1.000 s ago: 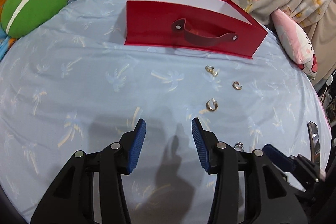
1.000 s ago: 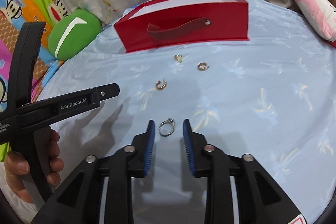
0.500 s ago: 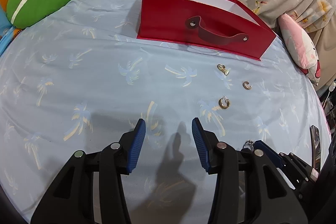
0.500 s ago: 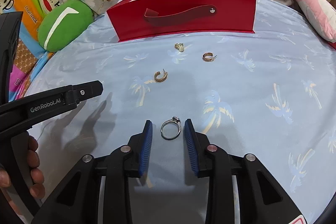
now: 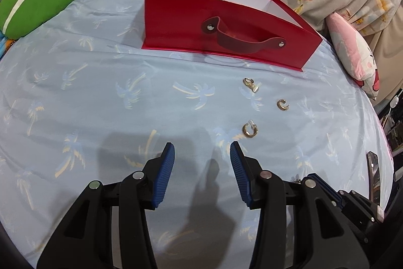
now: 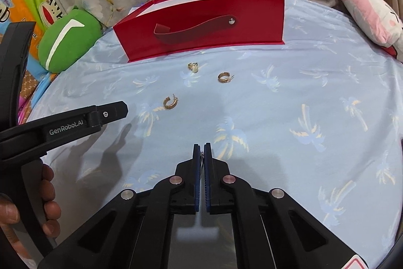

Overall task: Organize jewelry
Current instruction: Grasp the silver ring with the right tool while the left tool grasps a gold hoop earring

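A red box [image 5: 226,24] [image 6: 201,24] with a strap handle stands at the back of the blue cloth. Three gold earrings lie in front of it: a hoop [image 5: 249,130] [image 6: 170,102], a second hoop [image 5: 282,104] [image 6: 224,77], and a pearl piece [image 5: 250,84] [image 6: 193,66]. My right gripper [image 6: 201,150] is shut on a silver ring [image 6: 201,158], which shows only as a sliver between the pads. My left gripper [image 5: 201,155] is open and empty, just left of the nearest hoop; its body shows in the right wrist view [image 6: 75,122].
A green cushion [image 5: 35,4] [image 6: 68,39] lies at the back left, a pink plush [image 5: 352,52] [image 6: 367,14] at the back right. A phone [image 5: 373,175] lies near the cloth's right edge. Floral fabric hangs behind the box.
My right gripper closed on the silver ring that lay between its fingers. My left gripper shifted a little, still open.
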Tool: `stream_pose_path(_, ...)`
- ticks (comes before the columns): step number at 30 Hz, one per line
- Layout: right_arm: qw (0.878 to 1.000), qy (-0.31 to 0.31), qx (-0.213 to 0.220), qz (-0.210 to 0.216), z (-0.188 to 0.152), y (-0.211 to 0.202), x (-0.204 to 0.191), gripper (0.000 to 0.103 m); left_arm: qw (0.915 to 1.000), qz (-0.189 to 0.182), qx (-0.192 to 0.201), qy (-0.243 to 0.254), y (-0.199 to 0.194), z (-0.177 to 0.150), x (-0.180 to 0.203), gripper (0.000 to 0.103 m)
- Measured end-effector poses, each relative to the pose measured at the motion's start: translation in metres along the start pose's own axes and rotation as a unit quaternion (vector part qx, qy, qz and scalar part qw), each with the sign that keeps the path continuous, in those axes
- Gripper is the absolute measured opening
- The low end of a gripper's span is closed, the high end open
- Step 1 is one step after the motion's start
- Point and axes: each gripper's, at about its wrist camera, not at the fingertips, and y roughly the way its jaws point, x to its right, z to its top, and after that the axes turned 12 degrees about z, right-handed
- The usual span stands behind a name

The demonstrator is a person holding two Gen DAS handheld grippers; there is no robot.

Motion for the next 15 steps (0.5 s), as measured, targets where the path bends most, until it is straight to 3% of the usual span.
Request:
stream_pose_path(11,0.999,0.025,0.017,-0.013,0.004,-0.012,0.021,0.002,0.9998,-0.014,-0.003,0.013,0.006,0.004,0.019,0.044)
stream_pose_path(15,0.999,0.033,0.022,-0.014,0.005,-0.017,0.028,0.002,0.9992,-0.026,-0.005,0.029,0.013,0.008,0.041,0.055)
